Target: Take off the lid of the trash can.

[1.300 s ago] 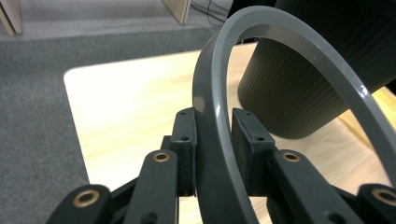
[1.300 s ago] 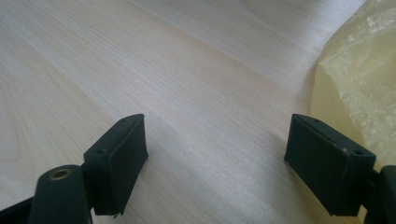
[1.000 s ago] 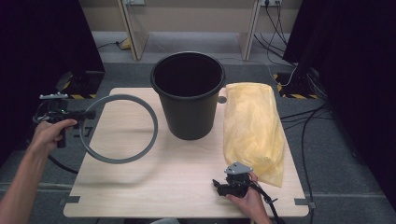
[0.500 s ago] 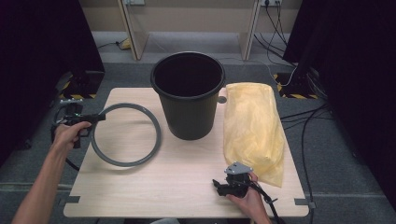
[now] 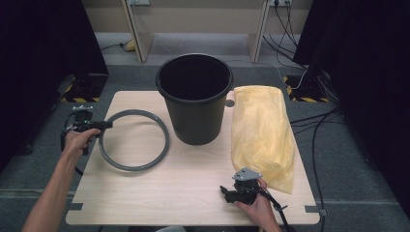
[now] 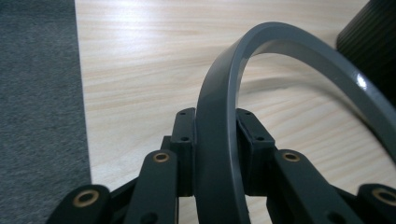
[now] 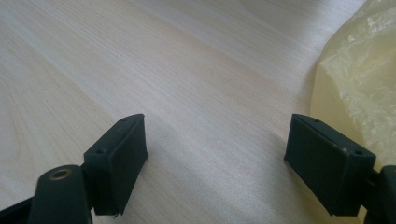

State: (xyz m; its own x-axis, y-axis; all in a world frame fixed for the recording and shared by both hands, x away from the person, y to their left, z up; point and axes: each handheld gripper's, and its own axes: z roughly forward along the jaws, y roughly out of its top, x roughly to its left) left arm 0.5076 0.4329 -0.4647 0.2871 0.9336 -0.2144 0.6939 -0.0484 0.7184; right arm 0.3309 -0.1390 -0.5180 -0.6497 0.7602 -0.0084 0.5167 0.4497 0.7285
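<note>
Spanning grey carpet, pale wooden table between black curtains.

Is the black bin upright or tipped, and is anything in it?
Upright: the black bin stands on its base on the table, mouth facing up. Its inside looks dark and empty, though the bottom is too shadowed to be sure.

Left gripper clamped at the table's left edge; right gripper rests low, jaws apparently wide apart

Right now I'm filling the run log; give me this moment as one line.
left gripper: shut on grey ring | right gripper: open, nothing held | bucket: upright | yellow bag: on table
</note>
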